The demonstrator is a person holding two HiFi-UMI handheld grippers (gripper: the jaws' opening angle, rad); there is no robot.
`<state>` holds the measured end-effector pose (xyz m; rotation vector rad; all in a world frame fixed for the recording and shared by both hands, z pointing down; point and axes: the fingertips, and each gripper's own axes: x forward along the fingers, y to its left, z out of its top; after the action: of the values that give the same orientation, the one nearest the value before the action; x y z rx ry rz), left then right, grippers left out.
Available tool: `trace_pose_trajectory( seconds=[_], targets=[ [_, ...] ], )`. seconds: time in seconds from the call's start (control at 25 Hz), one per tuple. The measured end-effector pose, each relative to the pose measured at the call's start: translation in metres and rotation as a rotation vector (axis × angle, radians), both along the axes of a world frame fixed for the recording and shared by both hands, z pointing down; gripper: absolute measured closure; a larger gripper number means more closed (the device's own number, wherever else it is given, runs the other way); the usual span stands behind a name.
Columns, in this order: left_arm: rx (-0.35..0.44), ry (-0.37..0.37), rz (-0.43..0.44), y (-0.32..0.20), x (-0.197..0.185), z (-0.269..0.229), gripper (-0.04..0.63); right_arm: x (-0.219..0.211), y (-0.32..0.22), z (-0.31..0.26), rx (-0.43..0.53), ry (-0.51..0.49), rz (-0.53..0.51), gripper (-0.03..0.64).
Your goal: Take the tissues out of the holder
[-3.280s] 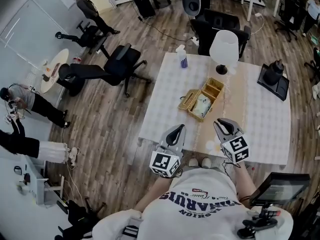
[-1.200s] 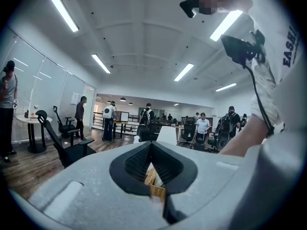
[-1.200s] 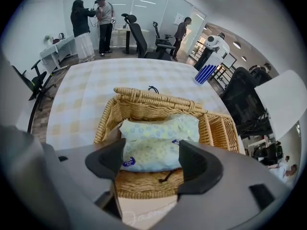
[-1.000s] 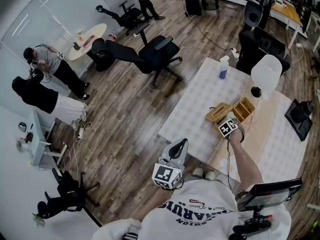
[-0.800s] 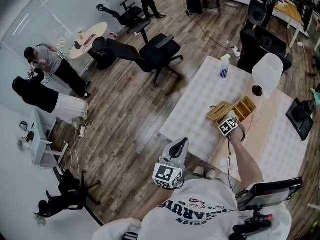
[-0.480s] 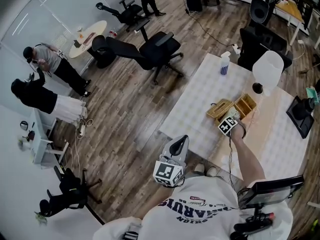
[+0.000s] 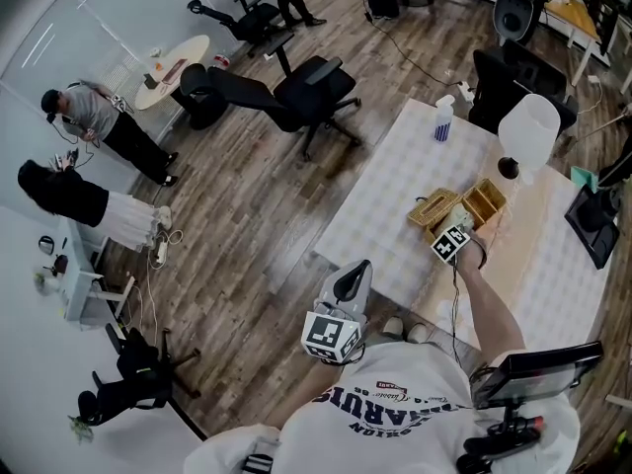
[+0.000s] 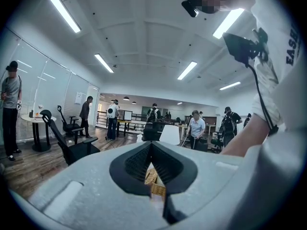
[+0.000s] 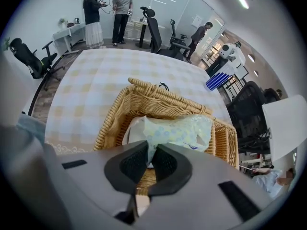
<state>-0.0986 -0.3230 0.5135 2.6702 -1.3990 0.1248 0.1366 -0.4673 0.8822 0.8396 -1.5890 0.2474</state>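
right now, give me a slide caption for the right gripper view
Right gripper shut on the tissue pack inside the wicker holder on the checked table.

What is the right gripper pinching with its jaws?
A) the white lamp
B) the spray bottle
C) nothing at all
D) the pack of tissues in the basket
D: in the right gripper view, the right gripper has its jaws closed on the edge of the pack of tissues, which sits inside the wicker basket.
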Motion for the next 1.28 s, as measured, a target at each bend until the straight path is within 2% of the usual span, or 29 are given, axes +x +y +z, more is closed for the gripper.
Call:
trace_pose_trajectory(
  seconds=[0.4, 0.76, 0.92, 1.28],
  targets=[
    [-0.001, 0.009, 0.024, -0.002, 0.007, 0.006, 0.592, 0.003, -0.005, -0.023, 0.062, 0.004, -0.039, 0.614],
    [0.015, 0.029, 0.095, -0.004, 0.029, 0.005, 0.592, 0.014, -0.008, -0.076, 0.172, -0.022, -0.062, 0.614],
    [0.023, 0.045, 0.134, -0.003, 0.041, 0.002, 0.592, 0.016, -0.010, -0.116, 0.250, -0.003, -0.103, 0.614],
    [0.026, 0.057, 0.232, 0.003, 0.081, 0.001, 0.592, 0.016, -0.016, -0.247, 0.457, -0.014, -0.164, 0.614]
  ],
)
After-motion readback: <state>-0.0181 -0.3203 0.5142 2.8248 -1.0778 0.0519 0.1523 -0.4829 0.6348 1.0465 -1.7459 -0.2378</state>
